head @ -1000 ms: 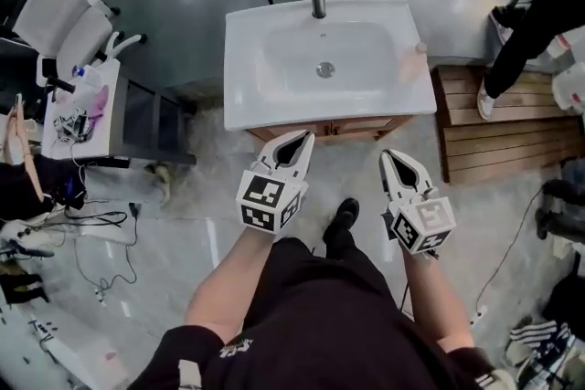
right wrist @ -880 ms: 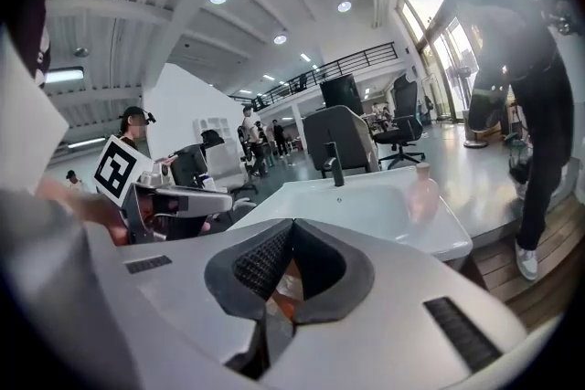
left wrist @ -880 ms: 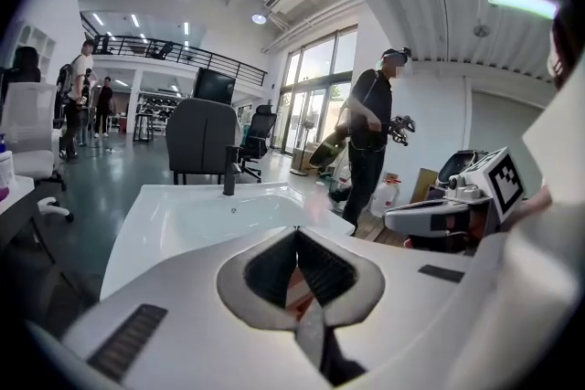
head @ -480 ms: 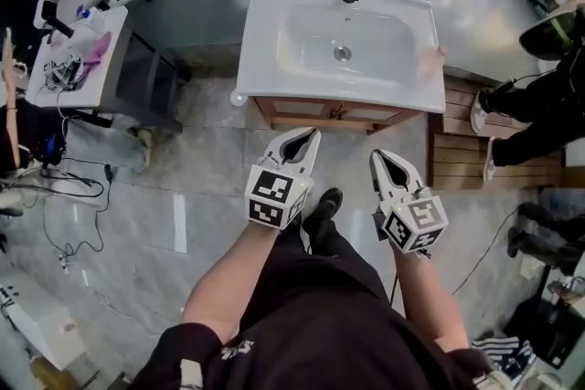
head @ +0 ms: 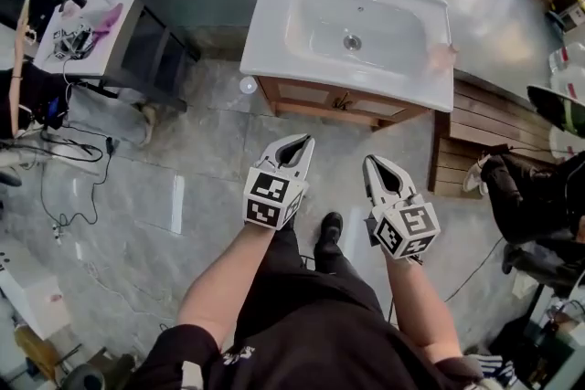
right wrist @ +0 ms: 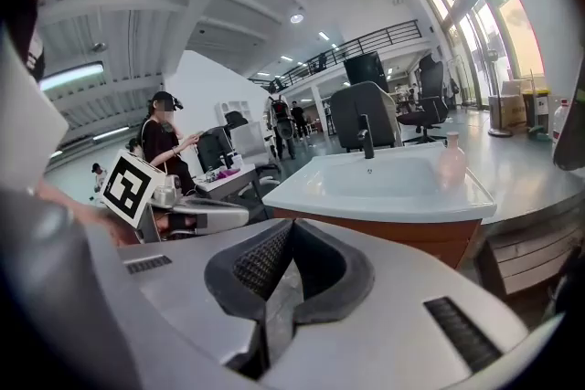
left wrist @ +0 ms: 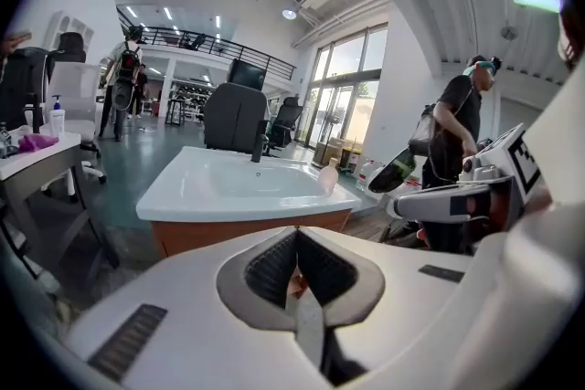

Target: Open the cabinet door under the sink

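We have not started the real work. The cabinet door (head: 315, 95) under the white sink (head: 274, 46) looks shut, its wooden front lying flat beneath the basin's rim, and neither claw touches it. The whole task is left, as we judge it: reach the cabinet, take hold of the door by a handle or an edge, and pull it open.

The left claw (head: 307, 140) is closed with nothing in it. The left gripper view shows its ridged pads (left wrist: 272, 268) meeting at the tip. The right claw (head: 369, 161) is closed and empty as well. We hold the two side by side in front of us, above the tiled floor (head: 210, 160), both aimed toward the vanity.

The door lies ahead of both tips and well apart from them — bare floor shows between. From the head view the left claw points roughly at the middle of the wooden front and the right claw toward its right part. In each gripper view the wood band sits just above the closed tips. We cannot make out a handle — the front is seen too steeply.
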`<state>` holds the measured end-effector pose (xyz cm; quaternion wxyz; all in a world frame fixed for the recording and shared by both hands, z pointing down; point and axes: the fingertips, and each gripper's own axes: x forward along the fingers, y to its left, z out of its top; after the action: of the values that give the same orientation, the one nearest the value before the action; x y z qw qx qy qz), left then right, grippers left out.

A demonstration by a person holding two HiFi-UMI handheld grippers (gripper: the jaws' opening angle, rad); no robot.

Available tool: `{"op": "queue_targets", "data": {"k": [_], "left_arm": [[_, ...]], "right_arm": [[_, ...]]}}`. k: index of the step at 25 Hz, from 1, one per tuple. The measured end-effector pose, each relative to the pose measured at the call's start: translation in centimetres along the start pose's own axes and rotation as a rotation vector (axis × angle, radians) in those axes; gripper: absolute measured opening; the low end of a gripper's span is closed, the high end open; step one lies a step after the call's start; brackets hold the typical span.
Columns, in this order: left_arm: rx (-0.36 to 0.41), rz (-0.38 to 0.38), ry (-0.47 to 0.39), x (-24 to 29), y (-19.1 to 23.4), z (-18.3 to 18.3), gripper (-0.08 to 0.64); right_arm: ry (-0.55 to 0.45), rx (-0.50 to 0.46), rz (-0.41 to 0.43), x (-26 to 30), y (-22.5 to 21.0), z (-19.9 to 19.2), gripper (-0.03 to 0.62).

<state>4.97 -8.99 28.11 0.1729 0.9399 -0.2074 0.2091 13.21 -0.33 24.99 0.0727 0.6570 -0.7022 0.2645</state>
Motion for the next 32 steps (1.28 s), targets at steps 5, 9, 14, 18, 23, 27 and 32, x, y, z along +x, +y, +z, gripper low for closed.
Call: {"op": "queue_targets", "data": {"k": [5, 9, 14, 18, 23, 27, 32], "left_arm": [[-0.001, 0.035, 0.013, 3.4, -1.8, -1.6, 0.015], [-0.025, 0.071, 0.01, 5.9, -1.8, -3.4, 0.015], [-0.068, 0.086, 0.009, 9.6, -0.1, -7.1, 0.015], [-0.038, 0.095, -0.007, 13.0, 2.4, -10.6, 0.015], [-0.008, 0.084, -0.029, 18.0, 5.3, -15.8, 0.015], [0.005, 0.082, -0.053, 21.8, 7.5, -19.3, 0.015], [0.053, 0.055, -0.093, 26.4, 9.2, -21.5, 0.017]], "right_arm": [[0.017, -0.023, 0.066, 0.8, -2.8, -2.4, 0.015], [0.052, -0.029, 0.083, 2.2, -5.2, -5.3, 0.015], [0.069, -0.01, 0.054, 5.3, -8.6, -9.1, 0.025], [0.052, -0.008, 0.032, 9.5, -10.9, -13.0, 0.041], [0.003, 0.01, -0.011, 15.0, -14.1, -18.2, 0.056], [-0.013, 0.01, -0.02, 19.1, -15.9, -22.0, 0.072], [-0.047, -0.013, -0.048, 23.9, -19.1, -24.3, 0.094]]}}
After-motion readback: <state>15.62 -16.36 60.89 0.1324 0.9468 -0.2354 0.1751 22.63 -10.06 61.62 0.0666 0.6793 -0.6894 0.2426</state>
